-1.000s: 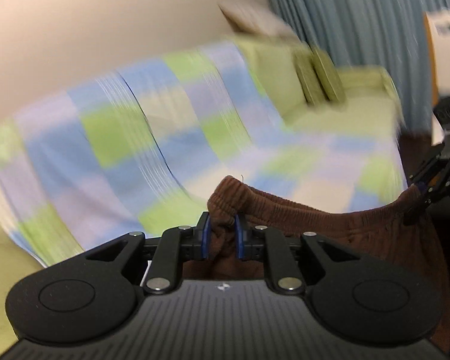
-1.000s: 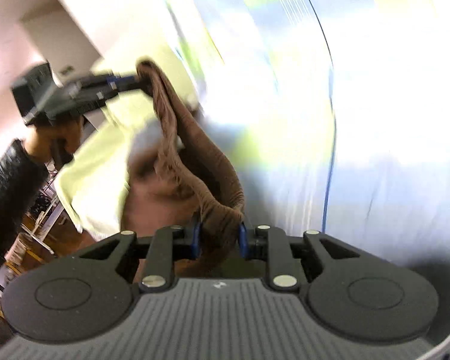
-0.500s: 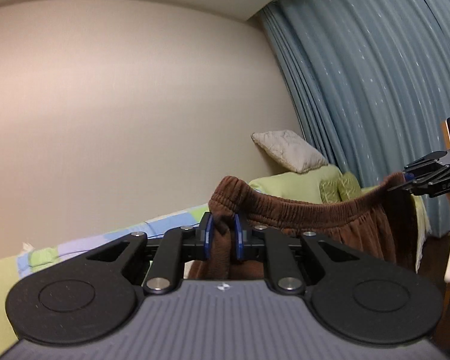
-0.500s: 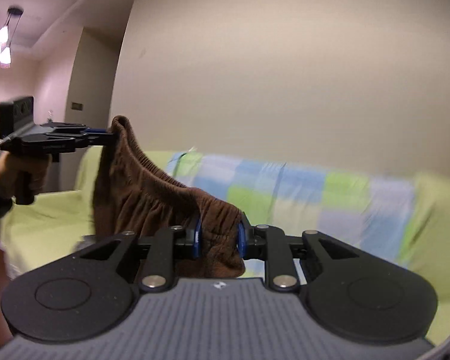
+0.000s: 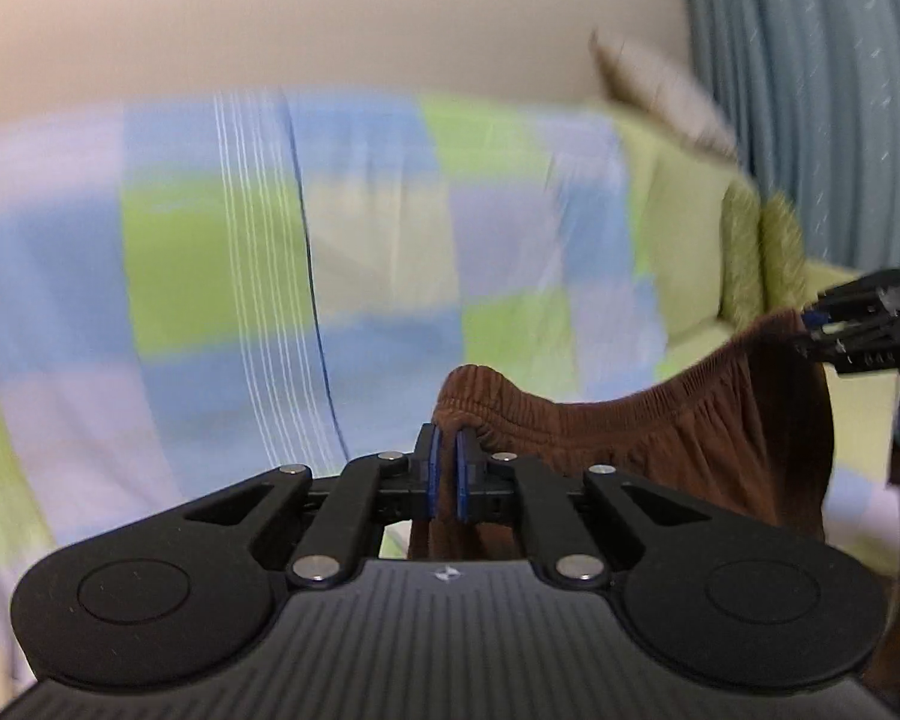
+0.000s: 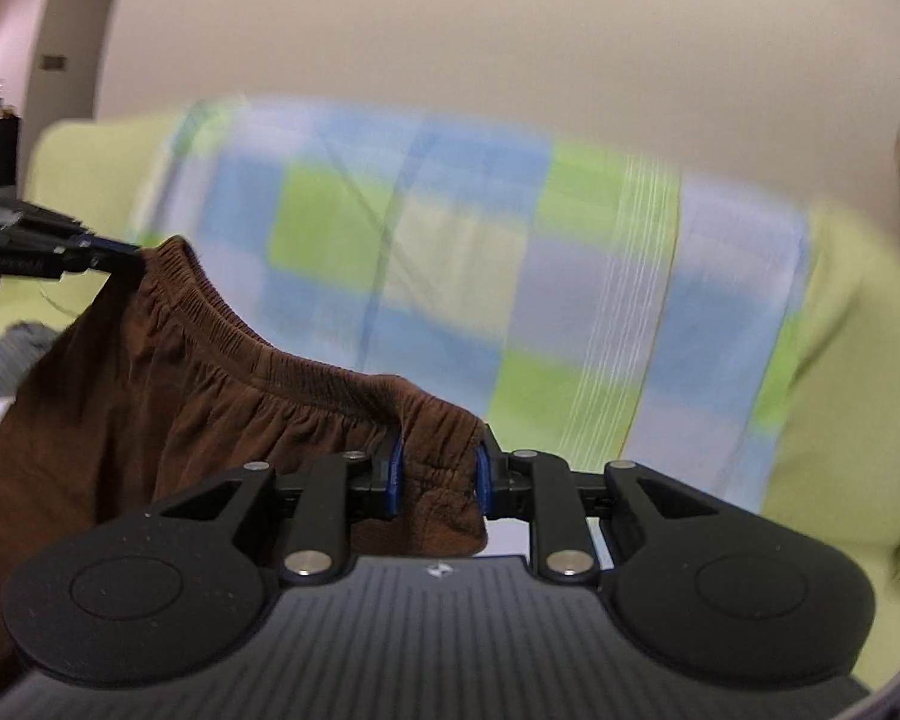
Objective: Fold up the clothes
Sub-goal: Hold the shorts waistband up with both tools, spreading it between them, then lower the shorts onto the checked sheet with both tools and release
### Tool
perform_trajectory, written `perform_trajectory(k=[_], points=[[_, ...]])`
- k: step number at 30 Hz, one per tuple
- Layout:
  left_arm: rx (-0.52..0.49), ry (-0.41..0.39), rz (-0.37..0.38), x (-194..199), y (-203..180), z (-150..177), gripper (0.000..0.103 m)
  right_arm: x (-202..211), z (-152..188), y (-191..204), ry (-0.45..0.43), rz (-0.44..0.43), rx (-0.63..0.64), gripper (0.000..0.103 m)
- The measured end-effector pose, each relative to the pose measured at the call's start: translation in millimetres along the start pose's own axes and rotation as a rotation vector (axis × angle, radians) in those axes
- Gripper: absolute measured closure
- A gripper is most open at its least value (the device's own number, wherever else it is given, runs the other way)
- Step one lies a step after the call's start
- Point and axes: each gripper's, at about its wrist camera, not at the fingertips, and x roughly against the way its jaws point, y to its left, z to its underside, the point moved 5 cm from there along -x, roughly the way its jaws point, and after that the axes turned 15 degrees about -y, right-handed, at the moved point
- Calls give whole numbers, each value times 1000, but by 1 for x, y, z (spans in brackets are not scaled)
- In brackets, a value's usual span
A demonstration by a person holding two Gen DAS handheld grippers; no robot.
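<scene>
Brown shorts (image 5: 678,438) held up in the air by the elastic waistband, stretched between the two tools in front of a sofa. Left tool (image 5: 444,468) clenched on one end of the waistband, blue pads (image 5: 429,474) pressed close with a gathered fold of brown cloth pinched between them and a bunched hump of waistband rising just above the tips. Right tool (image 6: 437,477) grasping the other end, its blue pads (image 6: 395,474) set wider apart with a thicker wad of waistband filling the gap. From the left wrist view, the waistband sagging in a shallow curve up toward the right tool (image 5: 858,330) at the right edge; from the right wrist view, the same band climbing leftward to the left tool (image 6: 60,252) at the left edge, cloth hanging loose below it. Behind the shorts, a checked cover (image 5: 330,228) in blue, green, lilac and cream, with fine white stripes, draped over the back and seat of the lime-green sofa (image 6: 840,372). Green cushions (image 5: 750,252) and a pale pillow (image 5: 660,90) at the sofa's far end, blue-grey curtain (image 5: 810,90) beside them, plain cream wall (image 6: 450,18) above. Background blurred by motion.
</scene>
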Motion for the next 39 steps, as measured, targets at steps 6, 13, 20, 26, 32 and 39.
perform_trajectory(k=[6, 13, 20, 26, 32, 39], points=[[32, 112, -3, -80, 38, 77, 103, -120, 86, -23, 153, 31, 41, 84], [163, 200, 107, -115, 44, 104, 87, -169, 134, -34, 193, 12, 75, 83], [220, 325, 207, -141, 32, 117, 49, -151, 151, -49, 174, 41, -98, 82], [190, 243, 130, -126, 35, 98, 90, -140, 167, -54, 228, 10, -187, 95], [108, 93, 27, -109, 50, 61, 91, -132, 120, -54, 73, 61, -69, 99], [110, 190, -56, -152, 68, 105, 73, -209, 145, -58, 190, 71, 5, 97]])
